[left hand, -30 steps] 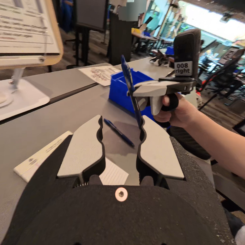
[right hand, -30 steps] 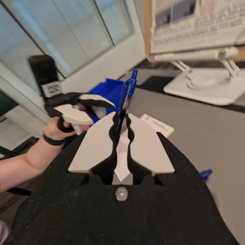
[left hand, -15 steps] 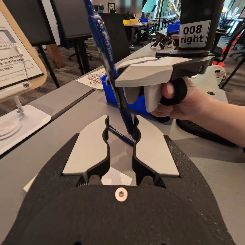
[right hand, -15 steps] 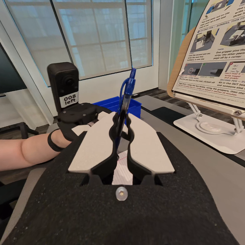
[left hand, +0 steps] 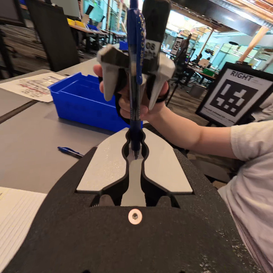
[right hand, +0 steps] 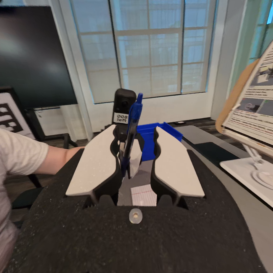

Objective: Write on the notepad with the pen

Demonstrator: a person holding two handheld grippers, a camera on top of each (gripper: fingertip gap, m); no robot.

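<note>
A blue pen (left hand: 135,82) stands upright, tip down, above the grey table (left hand: 29,140). My left gripper (left hand: 135,131) is shut on its lower barrel, just above the tip. My right gripper (right hand: 134,131) is open, its fingers spread wide on either side of the pen (right hand: 132,133) without touching it. It faces me in the left wrist view (left hand: 133,69). The left gripper's fingers (right hand: 133,164) show pinching the pen in the right wrist view. The lined white notepad (left hand: 17,214) lies on the table at my lower left, and shows below the right gripper (right hand: 144,195).
A second blue pen (left hand: 69,151) lies on the table. A blue bin (left hand: 82,100) stands behind it, next to a printed sheet (left hand: 34,87). An instruction board on a white stand (right hand: 251,125) is at the right. A framed marker sign (left hand: 234,94) stands on the floor beyond the table. About 7 cm separates my left fingertips from my right.
The right gripper brought the pen between the left fingers, the left gripper closed on it, and the right gripper opened and let go. Both views have swung round.
</note>
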